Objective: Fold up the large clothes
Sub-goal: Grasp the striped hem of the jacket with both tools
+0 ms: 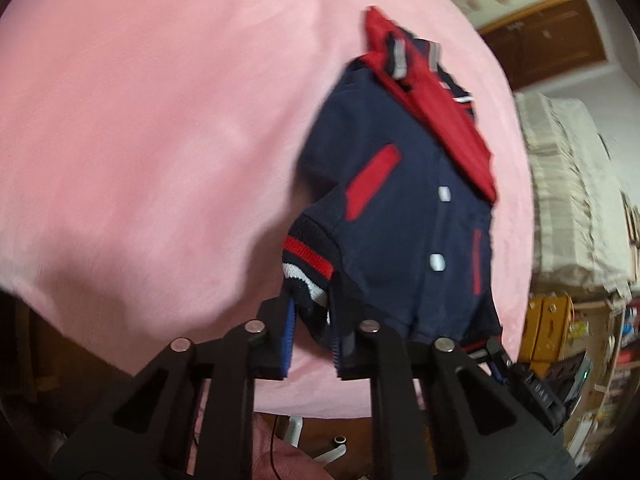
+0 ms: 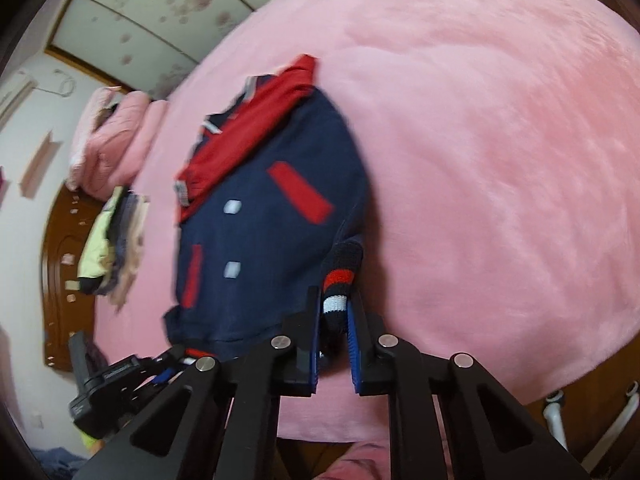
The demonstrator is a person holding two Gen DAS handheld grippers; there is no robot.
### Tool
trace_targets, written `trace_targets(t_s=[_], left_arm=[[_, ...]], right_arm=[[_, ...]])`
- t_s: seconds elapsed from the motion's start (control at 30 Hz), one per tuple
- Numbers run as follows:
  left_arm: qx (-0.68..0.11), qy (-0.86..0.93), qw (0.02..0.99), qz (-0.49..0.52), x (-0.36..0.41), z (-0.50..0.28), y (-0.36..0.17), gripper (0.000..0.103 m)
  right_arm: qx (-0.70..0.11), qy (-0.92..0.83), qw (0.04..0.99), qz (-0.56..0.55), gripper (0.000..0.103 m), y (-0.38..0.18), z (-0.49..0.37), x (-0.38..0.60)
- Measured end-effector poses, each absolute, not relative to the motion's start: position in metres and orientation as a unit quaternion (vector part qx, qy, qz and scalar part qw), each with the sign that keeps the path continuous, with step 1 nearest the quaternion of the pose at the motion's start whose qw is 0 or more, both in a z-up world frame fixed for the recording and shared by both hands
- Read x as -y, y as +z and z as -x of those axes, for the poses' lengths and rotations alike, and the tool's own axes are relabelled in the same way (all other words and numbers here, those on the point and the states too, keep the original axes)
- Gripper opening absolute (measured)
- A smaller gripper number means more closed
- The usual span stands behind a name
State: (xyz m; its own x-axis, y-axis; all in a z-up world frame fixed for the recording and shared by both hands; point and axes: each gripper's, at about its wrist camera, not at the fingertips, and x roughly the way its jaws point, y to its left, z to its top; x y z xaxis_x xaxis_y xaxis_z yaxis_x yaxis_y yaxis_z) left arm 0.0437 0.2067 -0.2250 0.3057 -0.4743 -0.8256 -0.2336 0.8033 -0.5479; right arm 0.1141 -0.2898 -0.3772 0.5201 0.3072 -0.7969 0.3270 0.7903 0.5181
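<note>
left hand-held gripper [image 1: 312, 320] clamped on one striped cuff of the jacket [image 1: 400, 208]; right hand-held gripper [image 2: 334, 320] clamped on the other cuff. jacket lies on the pink bed [image 1: 160, 120], both grippers raised at its near edge.

A navy varsity jacket [image 1: 400, 216] lies front-up on the pink bed, its body spread lengthwise away from the near edge. It has red slanted pocket welts, two pale snap buttons down the placket, and a red hood or lining folded over the collar end at the far side. Its cuffs are ribbed knit, navy with a red band and a white band. One striped cuff [image 1: 306, 276] is raised off the bed at the near left corner; the other cuff [image 2: 340, 284] stands lifted at the near right.
</note>
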Motion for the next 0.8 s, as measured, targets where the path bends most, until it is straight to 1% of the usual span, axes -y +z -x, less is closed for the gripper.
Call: trace_targets(t_s=[0.1,0.2,0.3,0.47,0.63,0.8], left_arm=[[-0.576,-0.110,0.751,0.303,-0.200,-0.059,-0.201,0.009],[-0.564,-0.136,0.758,0.299,-0.196,-0.076,-0.172,0.009],[-0.560,-0.164,0.760,0.286,-0.192,-0.106,-0.144,0.009],[-0.553,-0.166,0.772,0.265,-0.197,-0.165,-0.112,0.009],[-0.557,-0.143,0.775,0.263,-0.199,-0.216,-0.106,0.009],[-0.584,-0.110,0.756,0.275,-0.194,-0.265,-0.122,0.009]], right_arm=[[-0.472,0.006,0.806,-0.358,0.011,-0.361,-0.127,0.280],[-0.433,0.011,0.803,-0.409,0.010,-0.338,-0.148,0.272],[-0.394,0.008,0.807,-0.440,0.008,-0.316,-0.167,0.267],[-0.330,-0.013,0.822,-0.465,0.008,-0.282,-0.206,0.266],[-0.291,-0.044,0.832,-0.470,0.008,-0.263,-0.245,0.279],[-0.296,-0.076,0.833,-0.461,0.008,-0.266,-0.279,0.301]])
